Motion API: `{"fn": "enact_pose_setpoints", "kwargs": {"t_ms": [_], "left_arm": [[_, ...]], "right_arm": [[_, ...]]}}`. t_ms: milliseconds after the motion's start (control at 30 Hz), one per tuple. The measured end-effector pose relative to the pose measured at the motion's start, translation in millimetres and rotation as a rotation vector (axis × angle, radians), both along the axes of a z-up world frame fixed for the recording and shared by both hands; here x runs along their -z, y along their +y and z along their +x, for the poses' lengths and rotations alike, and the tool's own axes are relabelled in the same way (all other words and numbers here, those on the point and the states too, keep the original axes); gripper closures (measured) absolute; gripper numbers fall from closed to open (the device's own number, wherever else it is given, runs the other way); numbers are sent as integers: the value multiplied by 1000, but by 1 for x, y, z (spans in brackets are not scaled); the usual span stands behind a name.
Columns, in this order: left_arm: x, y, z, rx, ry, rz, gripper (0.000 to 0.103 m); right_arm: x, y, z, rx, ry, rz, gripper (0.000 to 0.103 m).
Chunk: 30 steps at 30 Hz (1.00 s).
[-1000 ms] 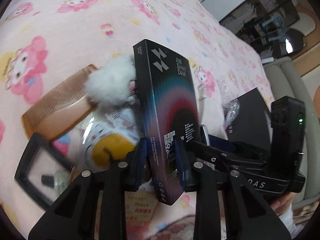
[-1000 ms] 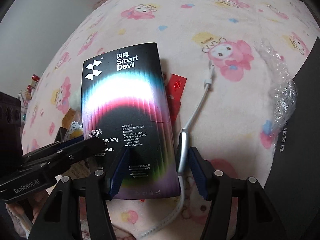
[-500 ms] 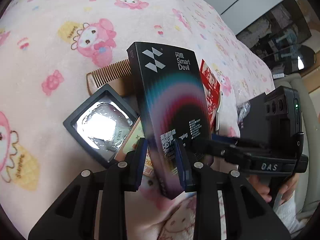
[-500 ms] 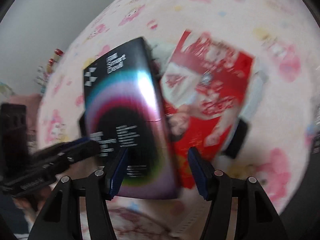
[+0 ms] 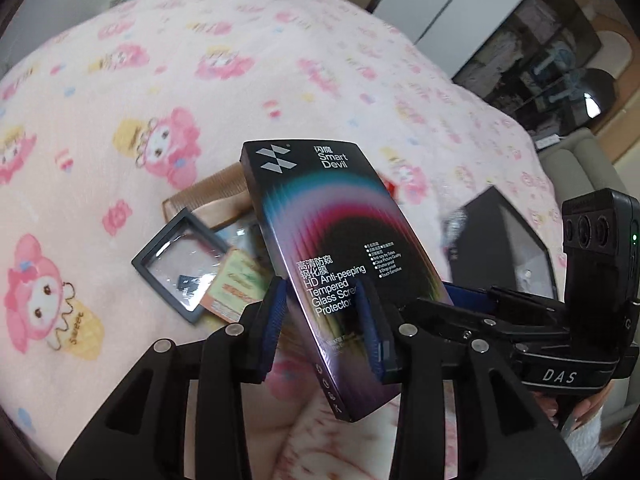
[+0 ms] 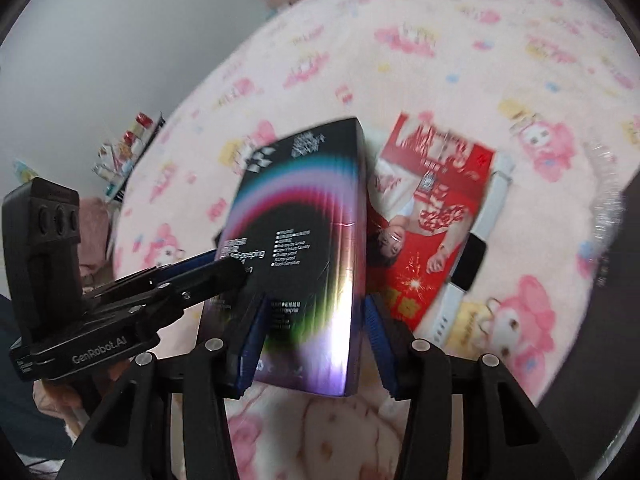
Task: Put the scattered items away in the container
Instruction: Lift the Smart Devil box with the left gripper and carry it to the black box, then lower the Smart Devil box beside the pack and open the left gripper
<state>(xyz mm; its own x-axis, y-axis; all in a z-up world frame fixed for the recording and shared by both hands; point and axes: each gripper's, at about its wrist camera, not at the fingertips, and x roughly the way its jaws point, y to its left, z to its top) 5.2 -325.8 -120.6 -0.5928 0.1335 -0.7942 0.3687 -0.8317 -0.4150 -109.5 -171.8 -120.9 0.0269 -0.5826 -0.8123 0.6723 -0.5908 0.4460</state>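
Observation:
A black "Smart Devil" screen-protector box (image 5: pixel 332 240) hangs tilted above the pink blanket. It stands between the fingers of my left gripper (image 5: pixel 324 320), whose jaws are opening; a gap shows between the left pad (image 5: pixel 276 312) and the box's back. My right gripper (image 6: pixel 314 336) is closing across the width of the box (image 6: pixel 304 248), and its pads meet both long edges near the lower end. The left gripper's fingers (image 6: pixel 200 272) reach onto the box from the left. A black container (image 5: pixel 508 240) lies to the right on the blanket.
Scattered on the blanket are a brown comb (image 5: pixel 208 200), a black-framed clear case (image 5: pixel 180 264) and an orange packet (image 5: pixel 236 288). A red printed packet (image 6: pixel 436 208), a white wristband watch (image 6: pixel 476 256) and bubble wrap (image 6: pixel 604 208) lie right of the box.
Both grippers have lifted with the box away from the pile. The left jaws have widened off the box while the right jaws have narrowed onto its edges.

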Motion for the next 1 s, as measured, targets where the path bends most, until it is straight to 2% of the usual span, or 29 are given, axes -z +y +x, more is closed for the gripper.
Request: {"fn": "enact_pose_setpoints", "kwargs": {"t_ms": [100,267,400,567,767,900,1000], "left_arm": [[-24,22,1,45,37,-18,67],[-54,71,0,146,88,-27,67],[-67,121,-23,257,112,7,67],[-74,195,-70,400,132,33,67],[-53,264,-139,518,87,76,67],[-28,289,-171,549,6,71,67],[-6,301,-184,560,-69,46,67]], "right_arm": [[-20,9,4,26,33,-21,59],[-52,63,17,105,74,-61,59],[-72,127,23,191,110,-77,59],[-88,209,16,311,169,-56,59],[-84,283,-19,436,206,21,59],[-59,309,-51,477,144,36,59],[-34,313,-70,468,92,69,59]]}}
